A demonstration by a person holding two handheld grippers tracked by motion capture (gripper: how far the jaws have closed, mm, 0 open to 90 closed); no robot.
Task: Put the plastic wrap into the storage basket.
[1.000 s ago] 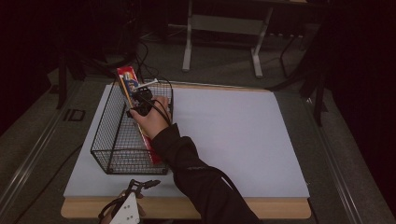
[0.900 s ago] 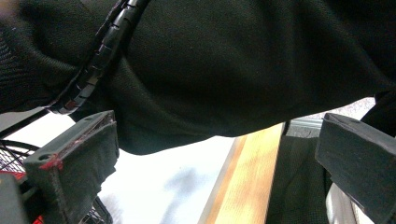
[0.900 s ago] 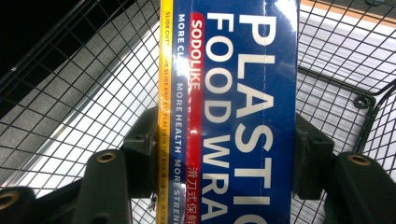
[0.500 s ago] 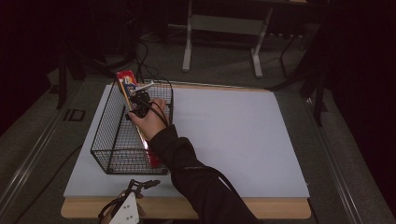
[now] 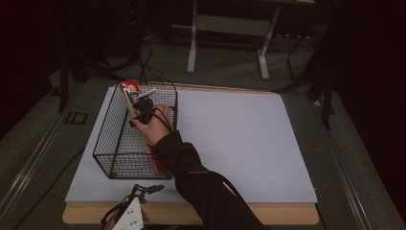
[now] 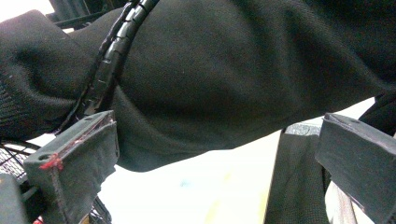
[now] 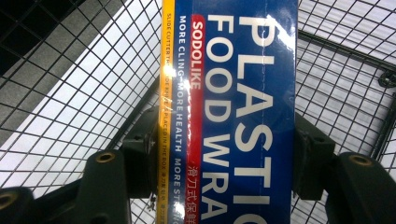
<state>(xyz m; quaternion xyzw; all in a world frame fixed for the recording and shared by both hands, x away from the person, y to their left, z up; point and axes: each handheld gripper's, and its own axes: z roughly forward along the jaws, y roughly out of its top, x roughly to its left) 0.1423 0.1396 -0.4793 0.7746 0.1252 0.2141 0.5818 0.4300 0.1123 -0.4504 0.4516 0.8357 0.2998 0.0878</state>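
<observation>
Nearest of all, at the front edge of the table, the left gripper [image 5: 143,189] sits low by the wooden lip [image 5: 249,213], its grey three-cornered plate [image 5: 130,218] facing up and a black cable looped beside it. From the left gripper view its two black jaws stand well apart with nothing between them, released, and a dark knitted sleeve [image 6: 224,70] with a ribbed black cable [image 6: 109,51] running along it crosses just ahead of them.

Further in, that sleeved right arm [image 5: 191,167] reaches forward over the pale lavender table mat [image 5: 239,139] and into the black wire basket [image 5: 103,153], which stands on the left part of the mat. The right hand [image 5: 153,127] is above the basket's far half, carrying the right gripper [image 5: 141,108].

Looking along the right gripper's own view, the jaws are clenched on a long blue cardboard box of plastic food wrap [image 7: 233,116], one black pad pressed to each long side; white lettering and a red and yellow stripe run up its face. Wire mesh [image 7: 70,93] shows behind the box on both sides. From above, the box [image 5: 130,88] lies inside the basket, slanting from the near right corner up towards the far left rim, where its red end pokes above the wire.

Beyond the table stand a grey floor and a pale metal stand [image 5: 230,28].
</observation>
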